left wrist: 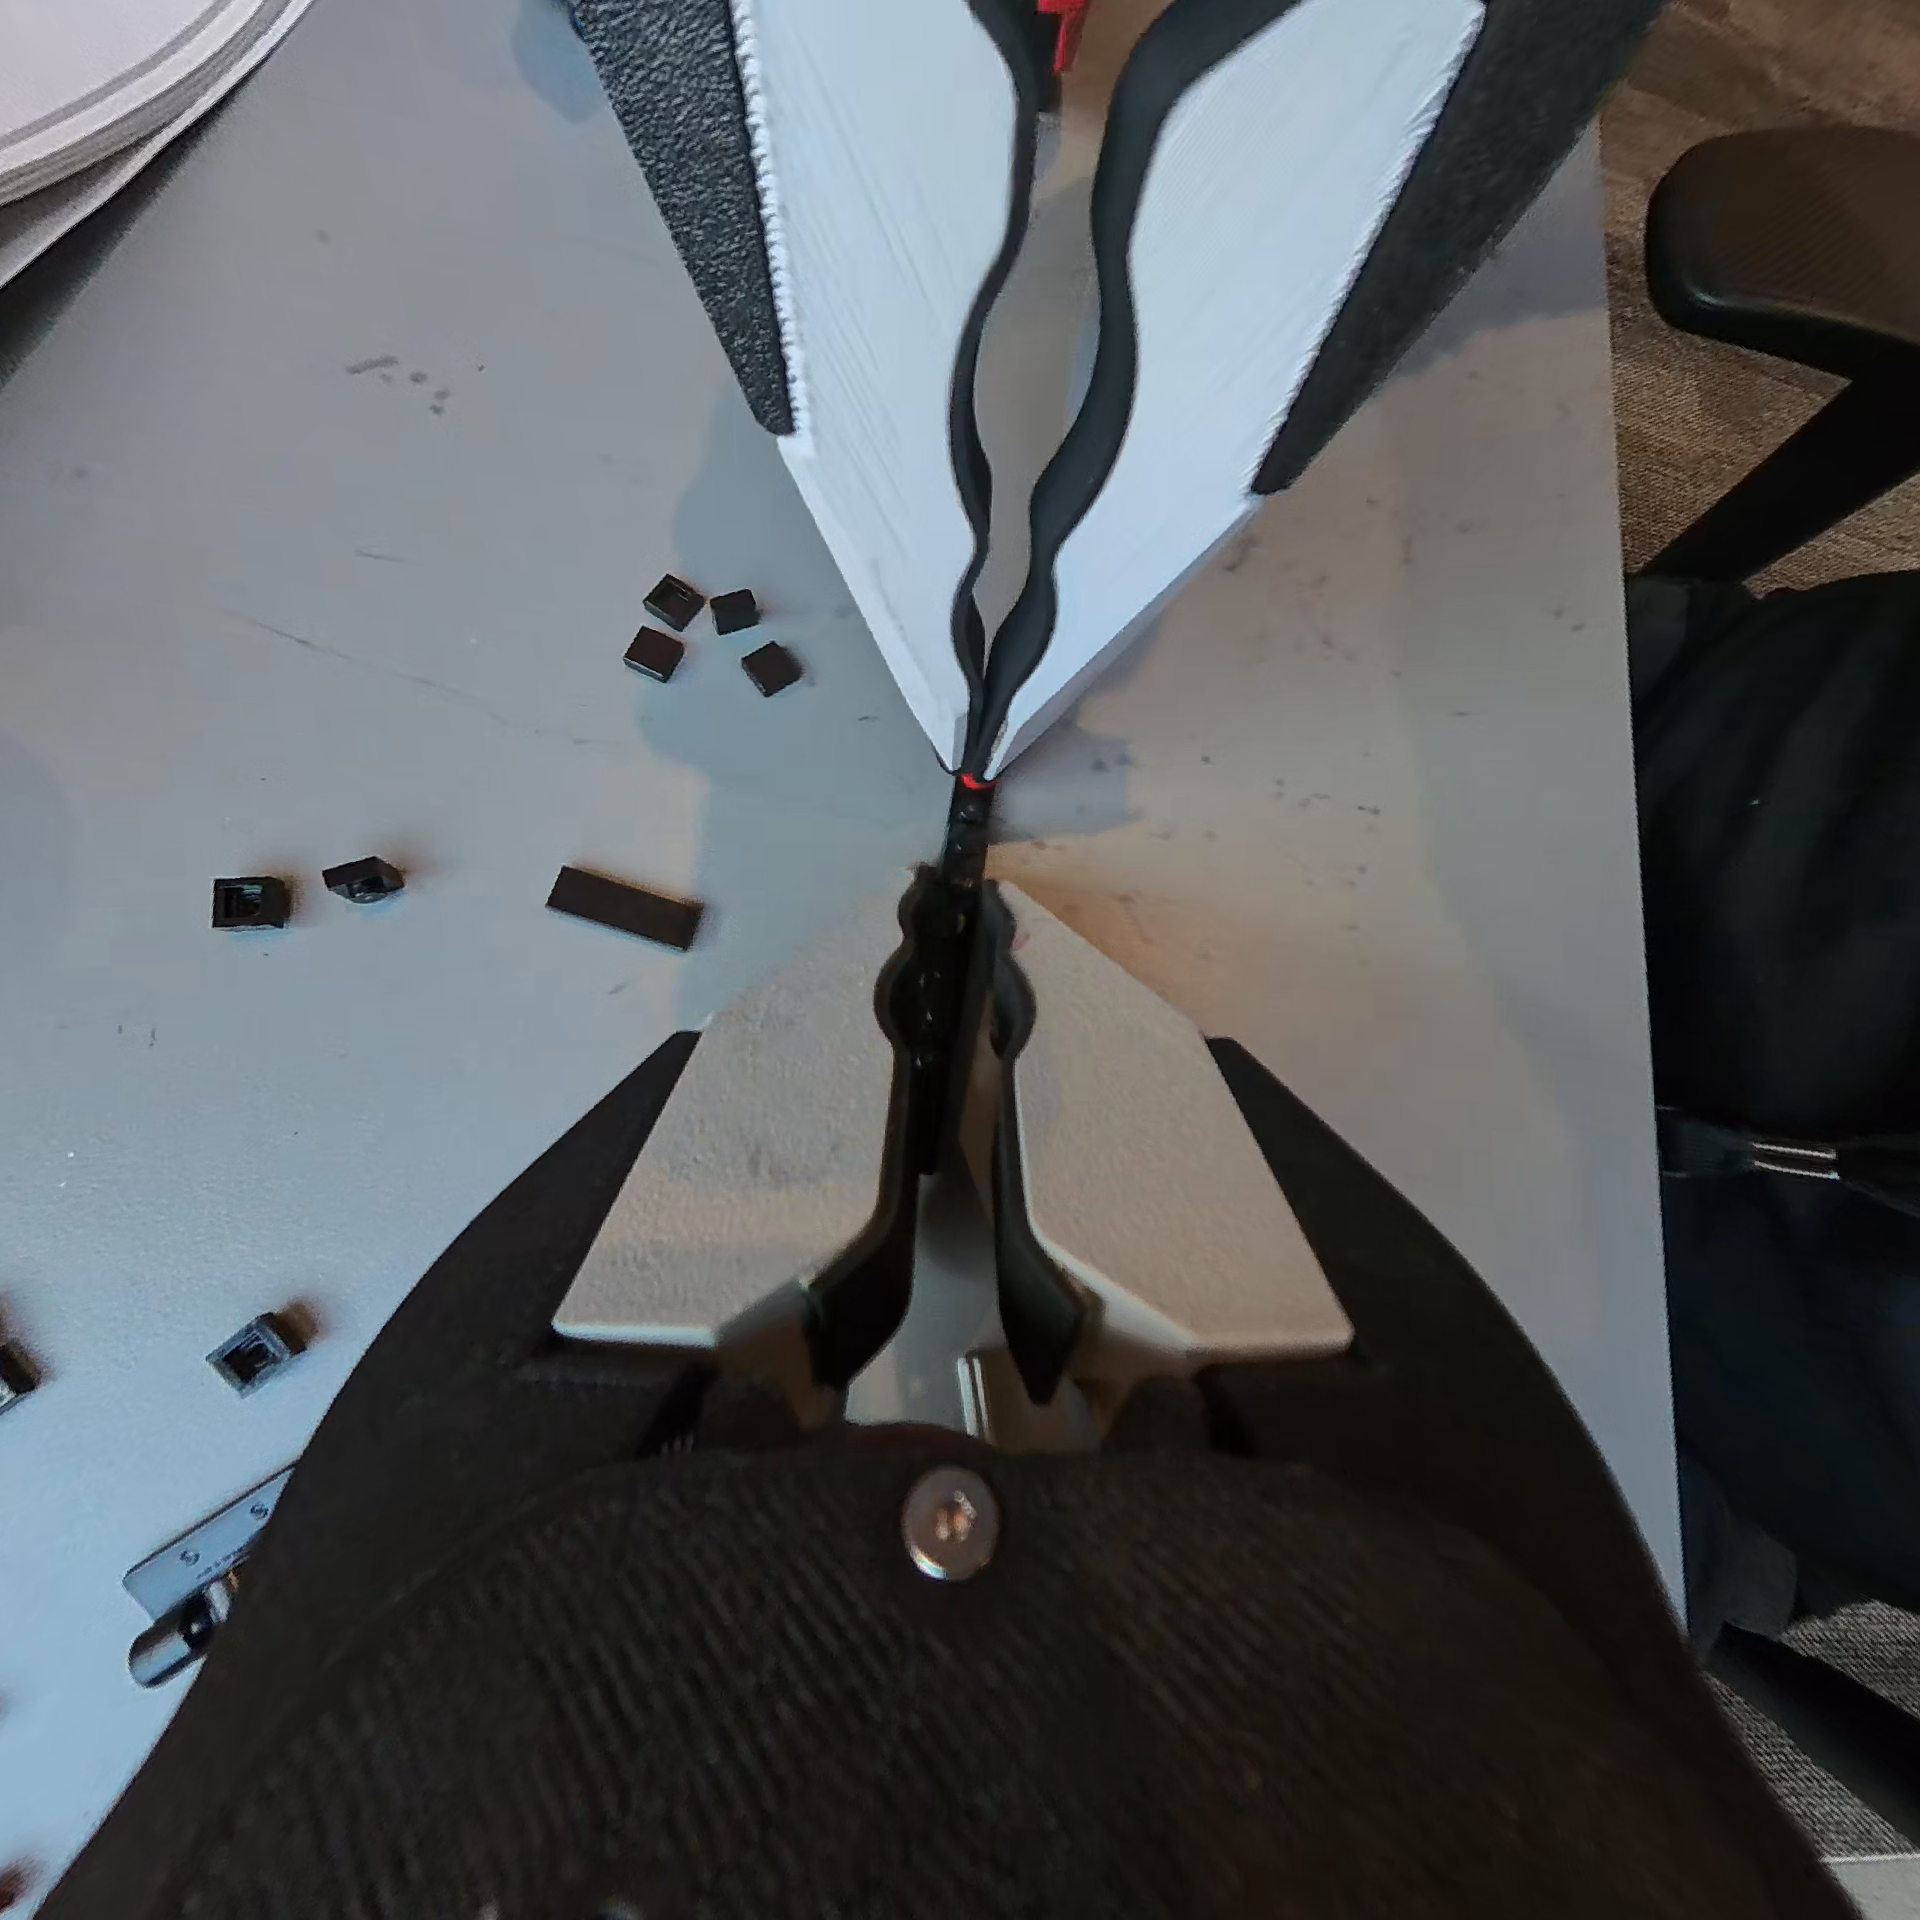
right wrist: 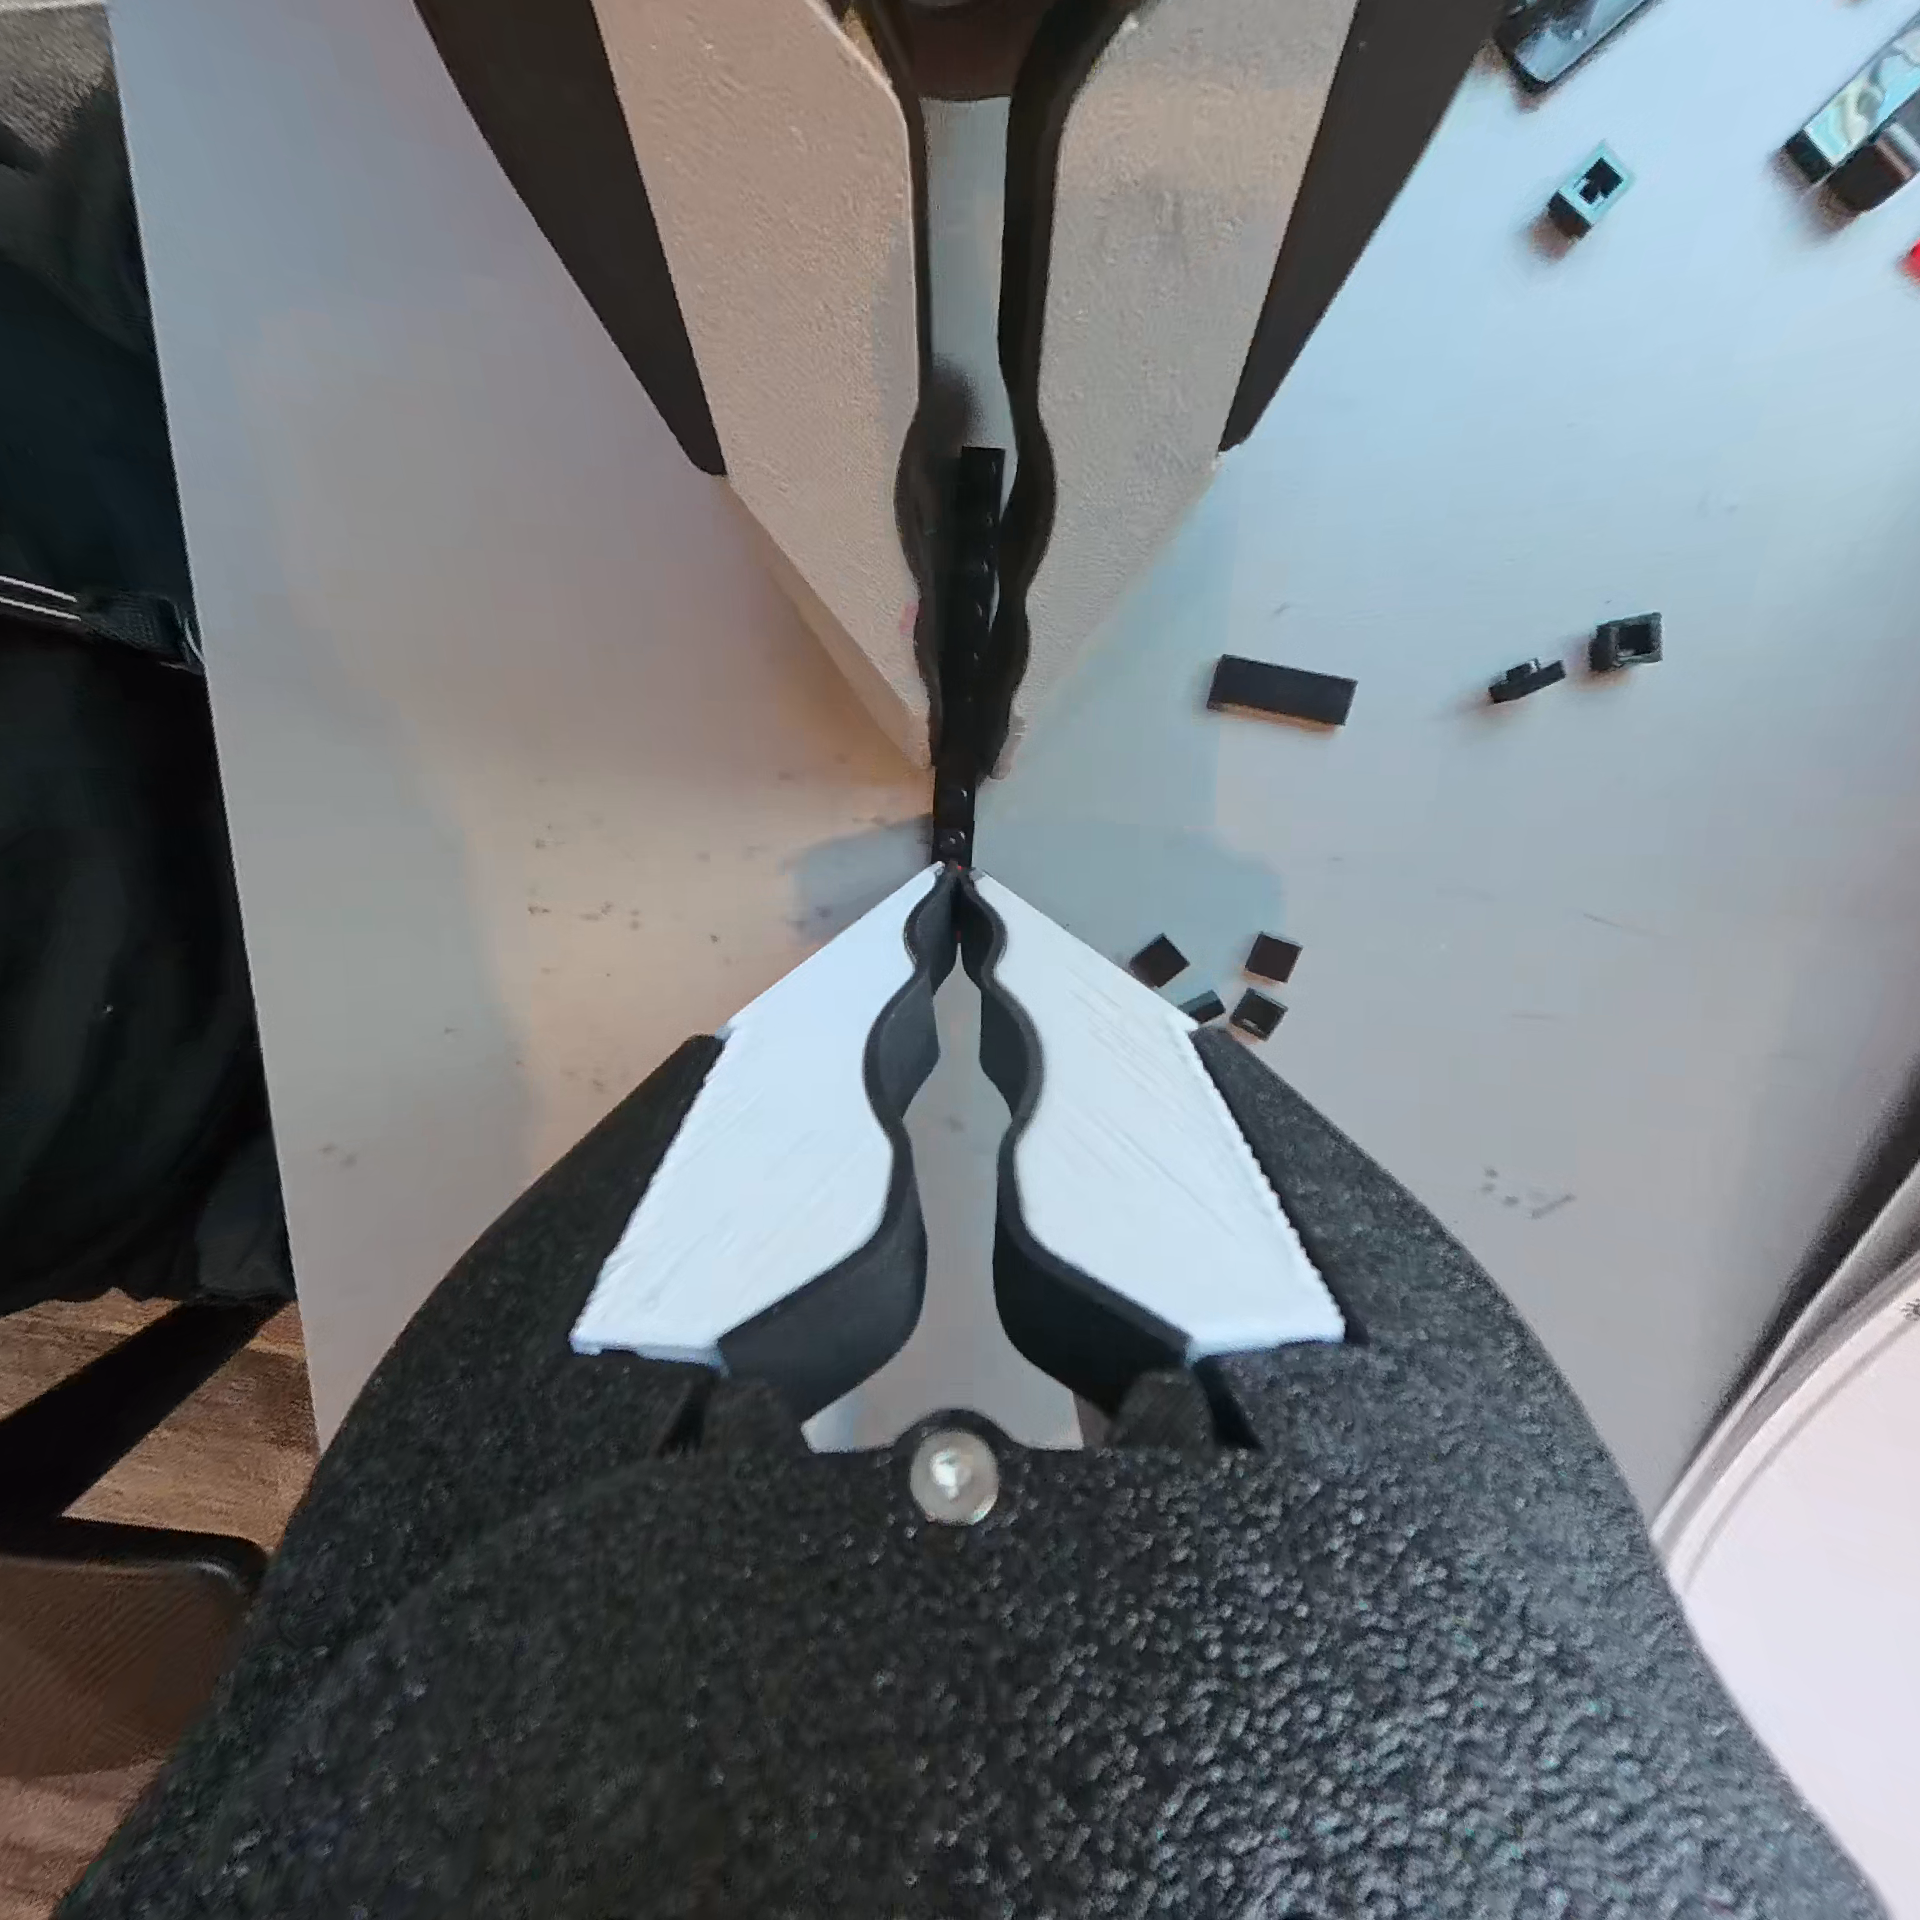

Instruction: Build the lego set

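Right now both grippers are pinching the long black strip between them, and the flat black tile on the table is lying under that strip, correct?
Not quite. Both the left gripper and right gripper are shut on the strip, but the tile lies off to one side of it, not under it. The left wrist view shows this.

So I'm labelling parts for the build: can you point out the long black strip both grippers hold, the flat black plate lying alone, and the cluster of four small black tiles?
long black strip [right wrist: 977,582]: right wrist view, studded side.
flat black plate [left wrist: 624,906]: left wrist view, top face.
four small black tiles [left wrist: 652,652]: left wrist view, lower-left tile.
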Tool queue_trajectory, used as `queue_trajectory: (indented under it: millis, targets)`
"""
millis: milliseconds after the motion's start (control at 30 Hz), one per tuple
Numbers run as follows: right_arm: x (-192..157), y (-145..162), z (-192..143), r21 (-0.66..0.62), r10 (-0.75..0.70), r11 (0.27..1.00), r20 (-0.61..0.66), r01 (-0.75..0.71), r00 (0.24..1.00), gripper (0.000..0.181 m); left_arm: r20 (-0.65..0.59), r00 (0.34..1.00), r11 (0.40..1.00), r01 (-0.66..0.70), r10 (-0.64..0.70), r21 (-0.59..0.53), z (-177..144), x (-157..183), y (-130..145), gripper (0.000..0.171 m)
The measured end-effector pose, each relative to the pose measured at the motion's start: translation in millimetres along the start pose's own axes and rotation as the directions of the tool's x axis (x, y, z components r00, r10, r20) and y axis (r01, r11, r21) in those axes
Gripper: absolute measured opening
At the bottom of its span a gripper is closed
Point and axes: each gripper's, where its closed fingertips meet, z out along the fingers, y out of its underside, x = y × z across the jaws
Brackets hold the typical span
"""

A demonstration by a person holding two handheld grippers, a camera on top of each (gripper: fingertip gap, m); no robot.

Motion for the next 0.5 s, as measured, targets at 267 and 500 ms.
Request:
queue_trajectory:
  millis: [267,500]
  targets:
    - [14,-8,-22,0.237,0.110,0.970,-0.203,-0.060,0.973,0.000,0.017,1.000,1.000,-0.004,0.004,-0.002,0,0,0,0.005]
    - [-6,11,-22,0.326,0.206,0.941,-0.344,-0.089,0.916,0.002,-0.002,0.999,0.999,0.036,-0.036,0.002,3,4,-3,0.005]
